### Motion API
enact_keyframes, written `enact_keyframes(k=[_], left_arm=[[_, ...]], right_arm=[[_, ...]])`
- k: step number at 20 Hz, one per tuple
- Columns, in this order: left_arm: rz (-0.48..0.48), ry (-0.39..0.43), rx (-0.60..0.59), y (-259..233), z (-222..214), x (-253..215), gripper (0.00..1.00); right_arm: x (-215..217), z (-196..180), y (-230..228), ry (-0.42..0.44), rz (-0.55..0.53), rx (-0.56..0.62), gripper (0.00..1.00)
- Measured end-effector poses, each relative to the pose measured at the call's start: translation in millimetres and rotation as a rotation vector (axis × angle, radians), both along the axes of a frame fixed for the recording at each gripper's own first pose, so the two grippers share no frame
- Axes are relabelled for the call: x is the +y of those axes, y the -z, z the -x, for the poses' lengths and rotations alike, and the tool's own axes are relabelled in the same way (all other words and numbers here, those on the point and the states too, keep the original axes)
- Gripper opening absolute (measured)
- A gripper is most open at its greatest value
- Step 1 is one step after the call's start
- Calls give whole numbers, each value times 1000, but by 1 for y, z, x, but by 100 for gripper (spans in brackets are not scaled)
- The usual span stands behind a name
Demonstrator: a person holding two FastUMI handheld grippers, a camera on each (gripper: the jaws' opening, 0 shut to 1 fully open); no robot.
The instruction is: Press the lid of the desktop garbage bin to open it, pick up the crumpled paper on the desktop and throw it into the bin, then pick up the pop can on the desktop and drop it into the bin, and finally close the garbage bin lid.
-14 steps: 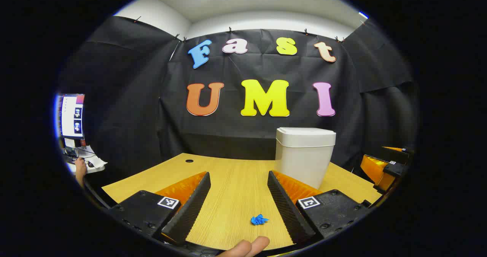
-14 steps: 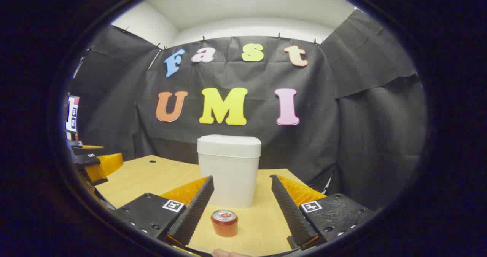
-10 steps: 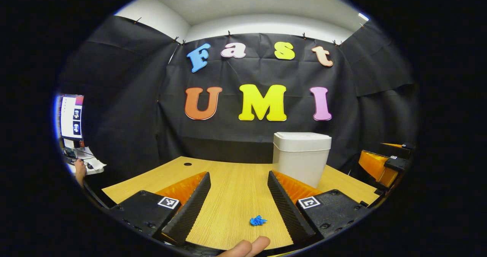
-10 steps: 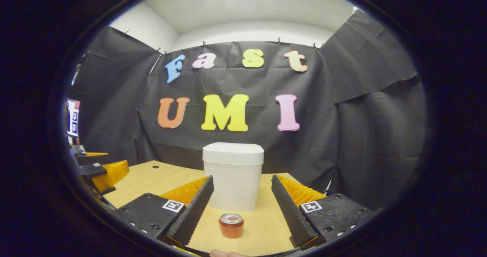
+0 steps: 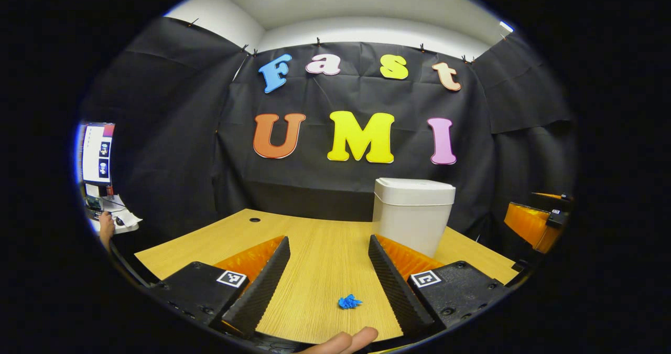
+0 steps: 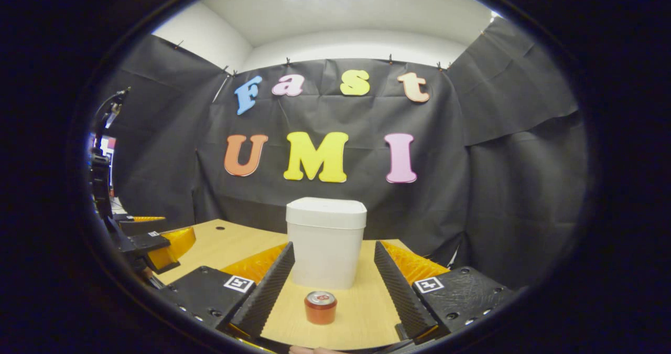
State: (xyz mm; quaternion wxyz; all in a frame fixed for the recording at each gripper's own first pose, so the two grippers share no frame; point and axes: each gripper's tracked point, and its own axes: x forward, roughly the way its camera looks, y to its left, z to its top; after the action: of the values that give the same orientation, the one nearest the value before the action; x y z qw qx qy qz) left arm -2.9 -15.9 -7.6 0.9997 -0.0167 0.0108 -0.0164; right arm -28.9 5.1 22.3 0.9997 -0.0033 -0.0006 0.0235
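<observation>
A white garbage bin (image 5: 412, 215) with its lid down stands on the wooden desk (image 5: 325, 249), toward the back right in the left gripper view. A small blue crumpled paper (image 5: 348, 302) lies on the desk between the fingers of my left gripper (image 5: 329, 249), which is open. In the right gripper view the bin (image 6: 325, 243) stands straight ahead, and a red pop can (image 6: 320, 307) stands upright in front of it, between the fingers of my open right gripper (image 6: 334, 253). Each gripper also shows at the other view's edge: the right one (image 5: 534, 223), the left one (image 6: 152, 241).
The desk has a small cable hole (image 5: 255, 220) near its back left. A monitor (image 5: 97, 154) and a person's hand (image 5: 106, 227) are off to the far left, beyond the desk. Black cloth walls close the booth behind and at the sides.
Both grippers have drawn back a little: the bin looks smaller and farther in each view. The can and the paper rest where they were. Both grippers stayed open.
</observation>
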Motion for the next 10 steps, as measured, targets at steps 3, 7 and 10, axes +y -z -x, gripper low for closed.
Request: enact_keyframes(k=[3,7,10], left_arm=[[-14,26,13,5,-1,-13,98],[-42,40,22,11,-4,-21,98],[-23,34,5,6,-4,-19,98]], right_arm=[[-7,-1,-2,22,-1,5,95],[-9,-3,1,24,-1,11,95],[-8,-6,4,15,3,19,95]])
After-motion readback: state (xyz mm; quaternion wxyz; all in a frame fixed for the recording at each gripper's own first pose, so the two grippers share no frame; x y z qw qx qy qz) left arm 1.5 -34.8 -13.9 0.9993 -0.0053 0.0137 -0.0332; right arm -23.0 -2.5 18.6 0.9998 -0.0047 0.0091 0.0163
